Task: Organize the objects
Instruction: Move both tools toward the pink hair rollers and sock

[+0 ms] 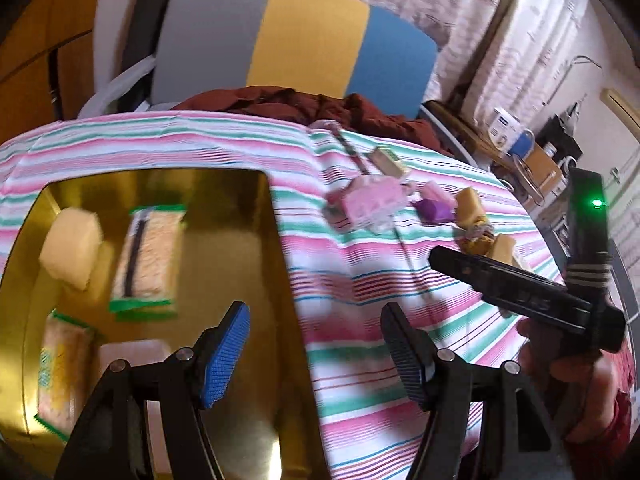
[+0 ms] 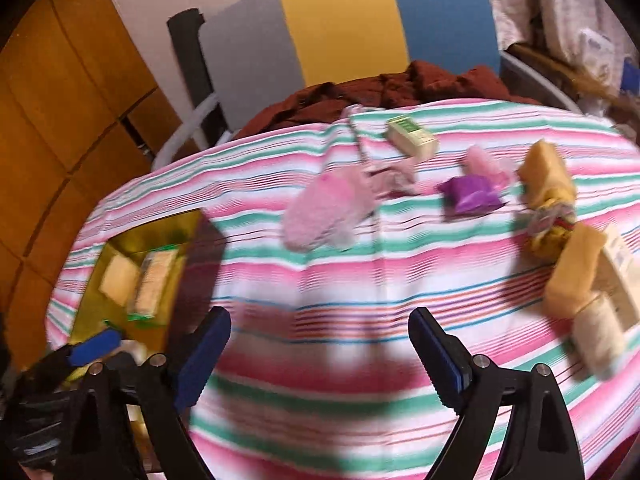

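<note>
My left gripper is open and holds nothing; it hangs over the right rim of a gold tray. In the tray lie a yellow sponge and two green-edged packets. My right gripper is open and empty above the striped tablecloth. Beyond it lie a pink fluffy item, a purple pouch, a green-and-white box, a yellow packet and a yellow sponge. The tray sits at the left in the right wrist view.
A chair with a grey, yellow and blue back stands behind the table, with a dark red cloth on its seat. A hand holds the right gripper's black housing at the right. Wooden cabinets stand on the left.
</note>
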